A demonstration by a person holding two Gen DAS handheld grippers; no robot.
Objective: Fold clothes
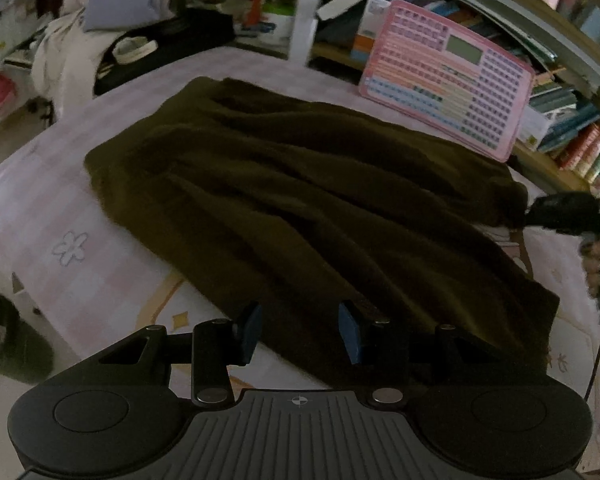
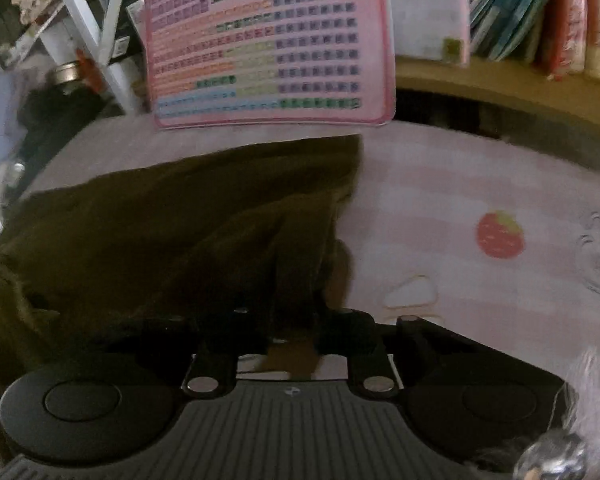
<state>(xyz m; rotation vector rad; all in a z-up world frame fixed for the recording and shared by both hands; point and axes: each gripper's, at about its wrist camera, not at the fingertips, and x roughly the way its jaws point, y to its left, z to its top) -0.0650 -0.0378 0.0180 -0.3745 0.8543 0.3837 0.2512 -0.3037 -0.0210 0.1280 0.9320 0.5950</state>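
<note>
The left tongs [image 1: 300, 330] hover spread above the dark cloth [image 1: 300, 200]; the right tongs [image 2: 290, 334] pinch its edge. A pink board [image 1: 448, 76] leans far behind.

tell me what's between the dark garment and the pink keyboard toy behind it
Only a bare strip of pink checked bedsheet separates the dark garment from the pink keyboard toy; the right wrist view shows it best.

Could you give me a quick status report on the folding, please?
Left gripper open over near hem. Right gripper shut on dark olive garment edge. Pink keyboard toy leans beyond, clear.
</note>
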